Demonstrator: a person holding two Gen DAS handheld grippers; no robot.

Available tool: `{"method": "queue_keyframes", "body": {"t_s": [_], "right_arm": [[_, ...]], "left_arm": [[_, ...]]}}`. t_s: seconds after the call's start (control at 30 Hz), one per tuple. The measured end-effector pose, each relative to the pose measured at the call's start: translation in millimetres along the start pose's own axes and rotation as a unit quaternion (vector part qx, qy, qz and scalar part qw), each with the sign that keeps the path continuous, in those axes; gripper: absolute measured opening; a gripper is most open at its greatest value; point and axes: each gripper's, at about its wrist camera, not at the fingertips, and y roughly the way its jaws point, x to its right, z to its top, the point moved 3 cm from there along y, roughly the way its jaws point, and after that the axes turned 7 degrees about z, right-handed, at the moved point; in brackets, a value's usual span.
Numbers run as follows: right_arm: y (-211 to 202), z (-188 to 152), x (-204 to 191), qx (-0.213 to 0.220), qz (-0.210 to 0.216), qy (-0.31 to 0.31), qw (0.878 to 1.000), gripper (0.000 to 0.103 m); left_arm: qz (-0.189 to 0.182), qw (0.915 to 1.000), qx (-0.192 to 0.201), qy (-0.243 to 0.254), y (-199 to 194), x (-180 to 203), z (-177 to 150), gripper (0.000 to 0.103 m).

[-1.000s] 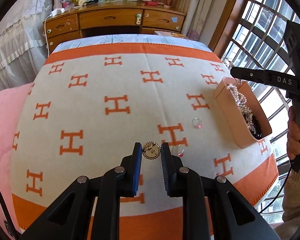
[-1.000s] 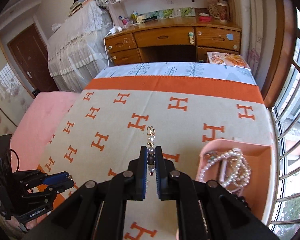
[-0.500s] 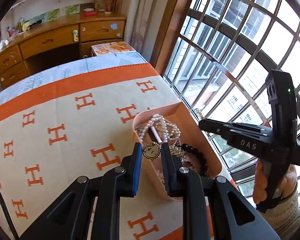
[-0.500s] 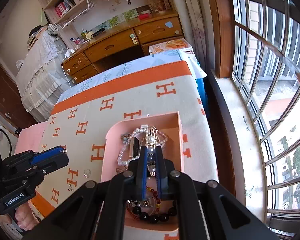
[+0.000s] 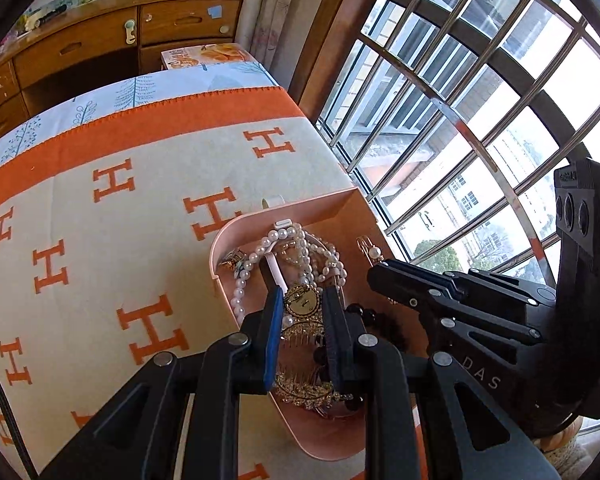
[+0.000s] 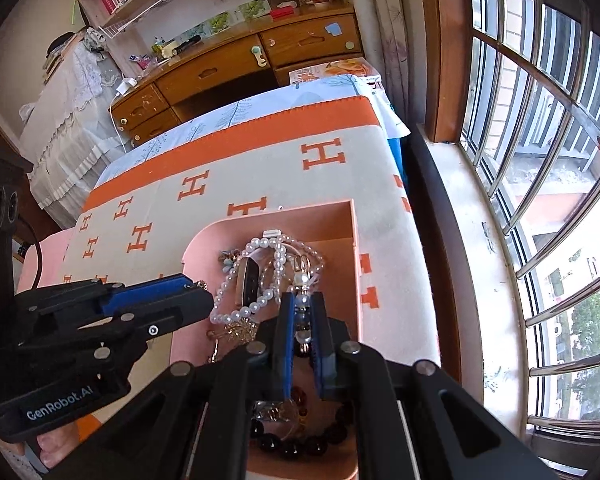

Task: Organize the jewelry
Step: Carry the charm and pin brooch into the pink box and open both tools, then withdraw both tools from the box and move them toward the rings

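A pink tray (image 5: 324, 200) (image 6: 204, 236) sits at the blanket's window edge, holding a pearl necklace (image 5: 296, 236) (image 6: 260, 245), a gold comb (image 5: 300, 336) and dark beads (image 6: 300, 446). My left gripper (image 5: 302, 304) is shut on a round gold brooch (image 5: 302, 301) and holds it over the tray. My right gripper (image 6: 302, 312) is shut on a pearl drop earring (image 6: 300, 280), also over the tray; its gold hook and pearl (image 5: 374, 251) show in the left wrist view. The two grippers are side by side.
The tray lies on a cream blanket with orange H marks (image 5: 100, 220). A barred window (image 5: 480, 100) and sill (image 6: 472, 240) run along the right. A wooden desk with drawers (image 6: 240, 64) stands beyond the bed's far end.
Both grippers have moved further over the pink tray and lower, each still holding its piece. They now sit close together above the jewelry pile.
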Motion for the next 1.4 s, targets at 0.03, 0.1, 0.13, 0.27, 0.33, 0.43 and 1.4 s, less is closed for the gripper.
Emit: {"method": "queue_keyframes", "body": {"t_s": [0.03,0.1,0.13,0.27,0.33,0.43,1.4], "right_arm": [[0.1,-0.5,-0.5,0.002,-0.001,-0.001,1.000,0.008],[0.0,-1.9,-2.2,0.003,0.001,-0.003,1.000,0.008],[-0.4,-2.0,-2.7,0.004,0.004,-0.005,1.000,0.008],[-0.9,-3.8,-6.5,0.000,0.015,-0.010,1.000,0.013],[-2.9,-4.5,-7.6,0.001,0.014,-0.009,1.000,0.019],[-7.0,-6.9,-9.7,0.003,0.019,-0.005,1.000,0.024],[-28.7,-60.3,-135.7,0.043,0.054,-0.106,0.992,0.024]], "left_arm": [[0.000,1.0000,0.000,0.000,0.8,0.2,-0.1,0.017],[0.004,1.0000,0.002,-0.001,2.0,0.4,-0.3,0.021],[0.007,1.0000,0.004,-0.001,2.5,-0.3,0.4,0.024],[0.018,0.9996,0.020,-0.001,-5.5,-2.8,-0.9,0.046],[0.024,0.9992,0.032,-0.001,-12.2,-5.9,-2.8,0.054],[0.027,0.9986,0.045,-0.008,-22.7,-13.2,-5.6,0.068],[0.138,0.9820,0.102,-0.078,-104.2,-128.0,-109.2,0.083]]}}
